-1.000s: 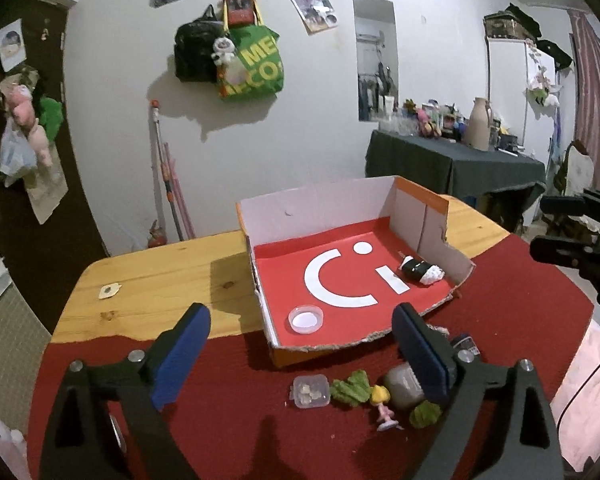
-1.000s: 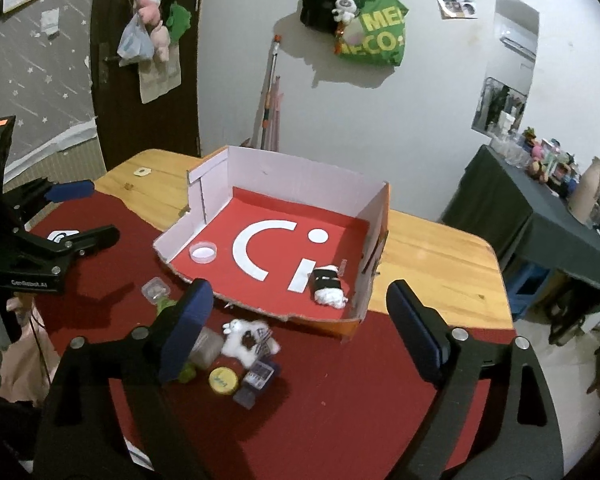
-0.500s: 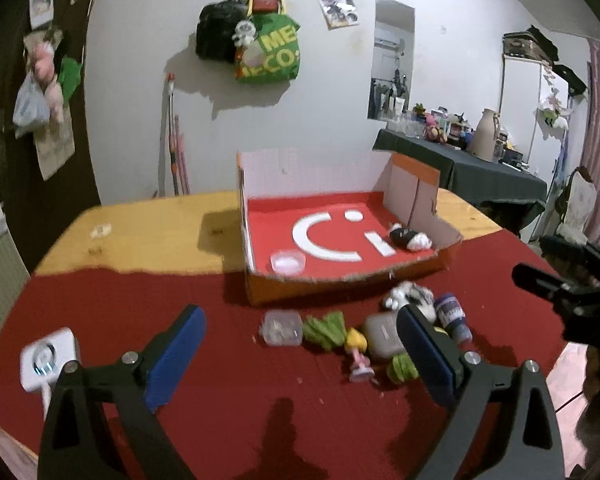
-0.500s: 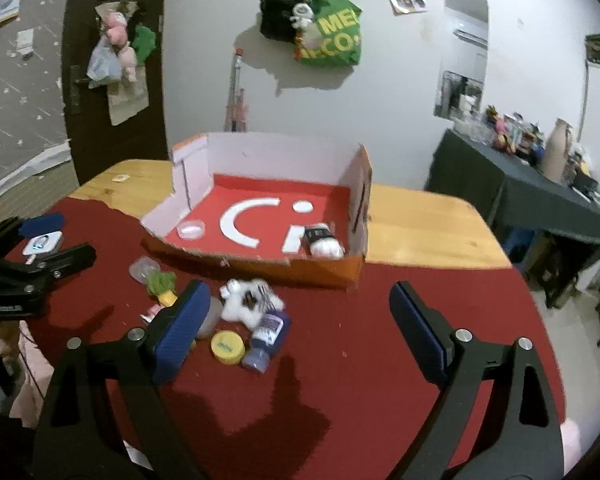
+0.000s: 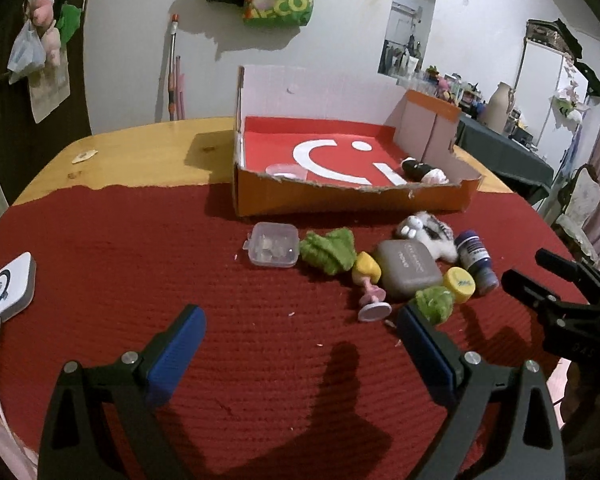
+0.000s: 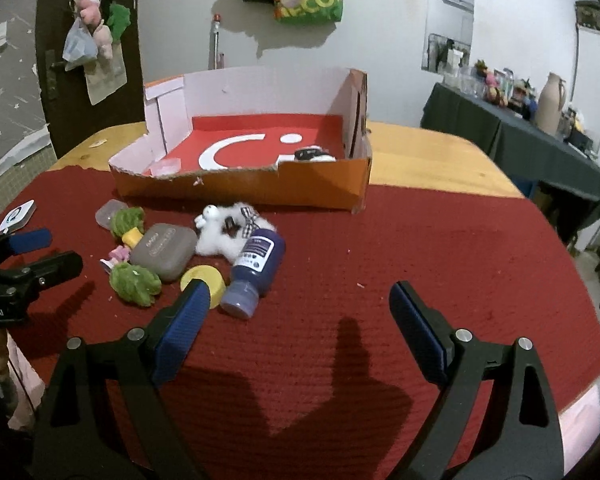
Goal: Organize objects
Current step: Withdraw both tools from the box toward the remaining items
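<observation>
Left wrist view: your left gripper [image 5: 300,344] hangs spread wide and empty over the red mat [image 5: 100,260]; the small objects [image 5: 404,266], a grey case, green tufts and a blue bottle, lie clustered before the orange box [image 5: 352,200].
Right wrist view: your right gripper [image 6: 296,316] gapes empty; the blue bottle [image 6: 256,268] lies on its side beside the left finger.

Both grippers hang tilted downward, jaws spread wide with nothing between them: left gripper [image 5: 300,334] pointing toward 12 o'clock, right gripper [image 6: 298,306] sitting off at its 3 o'clock.
</observation>
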Demonstrator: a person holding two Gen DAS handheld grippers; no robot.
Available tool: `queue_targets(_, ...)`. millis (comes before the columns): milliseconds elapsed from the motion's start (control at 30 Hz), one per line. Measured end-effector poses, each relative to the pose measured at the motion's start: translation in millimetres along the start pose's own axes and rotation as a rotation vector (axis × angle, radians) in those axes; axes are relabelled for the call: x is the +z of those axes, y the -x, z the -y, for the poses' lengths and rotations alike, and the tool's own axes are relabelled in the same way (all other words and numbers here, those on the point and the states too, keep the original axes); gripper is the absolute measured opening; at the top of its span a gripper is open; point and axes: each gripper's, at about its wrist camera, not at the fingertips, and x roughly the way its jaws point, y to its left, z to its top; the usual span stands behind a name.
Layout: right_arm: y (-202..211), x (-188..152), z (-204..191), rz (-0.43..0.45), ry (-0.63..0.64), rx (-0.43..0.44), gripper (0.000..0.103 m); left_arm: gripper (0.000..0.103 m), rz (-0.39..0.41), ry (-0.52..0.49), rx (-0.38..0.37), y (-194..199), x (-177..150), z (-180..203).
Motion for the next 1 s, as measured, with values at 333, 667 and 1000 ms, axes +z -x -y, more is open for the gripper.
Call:
queue_targets(333, -23, -6, 1, -0.065, -0.007, 0.008, 0.092, 0.098, -0.043, -0.023, -0.012, -13, 4, 7)
queue_targets(667, -26, -3, 26, -0.077, -0.047, -0.053, 0.092, 0.098, -0.095, -0.075, 0.002, -29, 11, 20)
queue_targets(1000, -29, 5, 33, -0.094, -0.001, -0.006, 0.092, 0.098, -0.120, -0.064, -0.007, -39, 16, 16)
